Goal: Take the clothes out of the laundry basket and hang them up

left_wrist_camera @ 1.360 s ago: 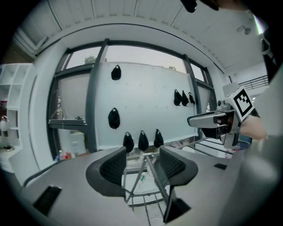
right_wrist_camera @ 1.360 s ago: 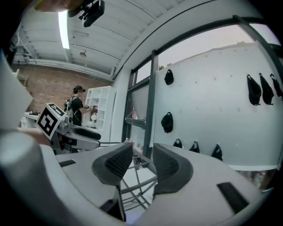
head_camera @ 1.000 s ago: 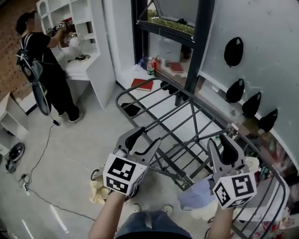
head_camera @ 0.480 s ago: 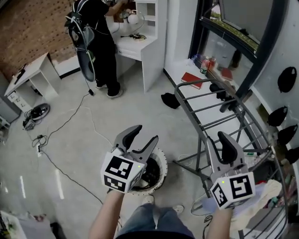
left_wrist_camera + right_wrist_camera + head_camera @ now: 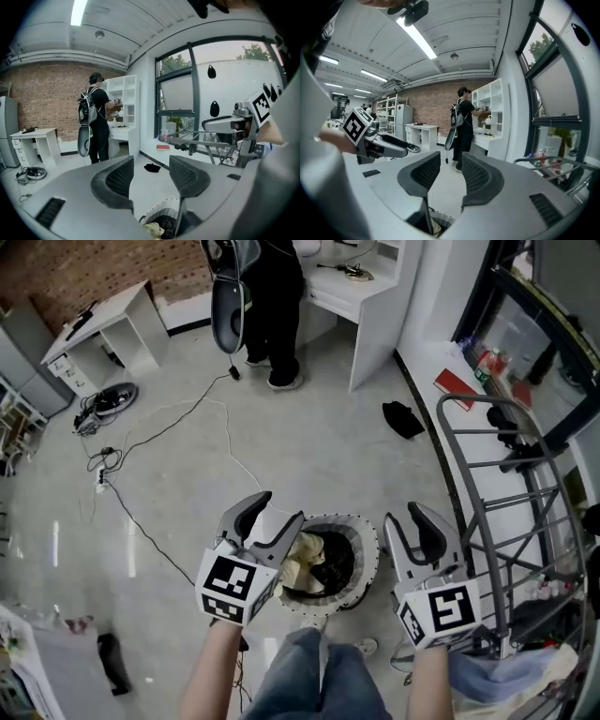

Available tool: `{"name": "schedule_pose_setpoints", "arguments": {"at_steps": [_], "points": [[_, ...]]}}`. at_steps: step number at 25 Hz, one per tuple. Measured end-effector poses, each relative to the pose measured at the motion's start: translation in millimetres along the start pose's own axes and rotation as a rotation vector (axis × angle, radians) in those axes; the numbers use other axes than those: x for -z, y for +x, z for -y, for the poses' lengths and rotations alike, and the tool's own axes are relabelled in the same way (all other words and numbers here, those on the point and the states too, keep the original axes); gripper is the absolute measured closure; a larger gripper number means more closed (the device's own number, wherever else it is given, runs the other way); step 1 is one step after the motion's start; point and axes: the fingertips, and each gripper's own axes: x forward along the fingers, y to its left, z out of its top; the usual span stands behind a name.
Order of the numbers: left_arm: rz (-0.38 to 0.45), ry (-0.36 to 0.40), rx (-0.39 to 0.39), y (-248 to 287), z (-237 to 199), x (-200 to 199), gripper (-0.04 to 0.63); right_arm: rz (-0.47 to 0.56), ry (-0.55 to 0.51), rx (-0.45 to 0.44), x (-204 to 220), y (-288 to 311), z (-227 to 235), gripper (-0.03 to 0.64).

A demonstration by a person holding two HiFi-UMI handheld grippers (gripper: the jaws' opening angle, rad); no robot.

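Note:
A round white laundry basket (image 5: 367,538) stands on the floor right below me, holding a pale yellow cloth (image 5: 302,557) and dark clothes (image 5: 335,563). My left gripper (image 5: 273,514) hangs open and empty over its left rim. My right gripper (image 5: 410,519) is open and empty just beyond its right rim. The grey drying rack (image 5: 511,465) stands to the right. In the left gripper view, the basket (image 5: 161,218) and yellow cloth (image 5: 153,229) show below the open left gripper (image 5: 150,176). In the right gripper view, the right gripper (image 5: 450,174) has nothing between its jaws.
A person with a backpack (image 5: 258,287) stands at a white desk (image 5: 361,296) at the back. Cables (image 5: 164,460) trail across the floor on the left. A black item (image 5: 403,418) lies near the rack. A blue garment (image 5: 502,673) lies by the rack's foot.
The view has swung from the drying rack round to the laundry basket. Both grippers came down and across with it and now hover at the basket. Their jaws stand as before.

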Motion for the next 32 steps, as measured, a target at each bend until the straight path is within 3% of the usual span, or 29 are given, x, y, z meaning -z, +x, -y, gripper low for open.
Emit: {"name": "schedule_pose_setpoints", "arguments": {"at_steps": [5,10,20,25,32], "points": [[-0.055,-0.039,-0.068,13,-38,93,0.351,-0.064,-0.014,-0.128,82,73,-39,0.477],[-0.133,-0.097,-0.101,27,-50,211,0.351,-0.164,-0.026,-0.236,195,129,-81,0.477],[-0.198,-0.173,-0.144,83,-46,419,0.351,-0.279,0.019,-0.351,414,193,-139,0.477],[-0.212,-0.196,-0.159,92,-40,470,0.351,-0.352,-0.034,-0.431,489,218,-168,0.477],[-0.181,-0.208,-0.18,88,-40,487,0.351,-0.437,-0.238,-0.582,564,253,-205,0.448]]}}
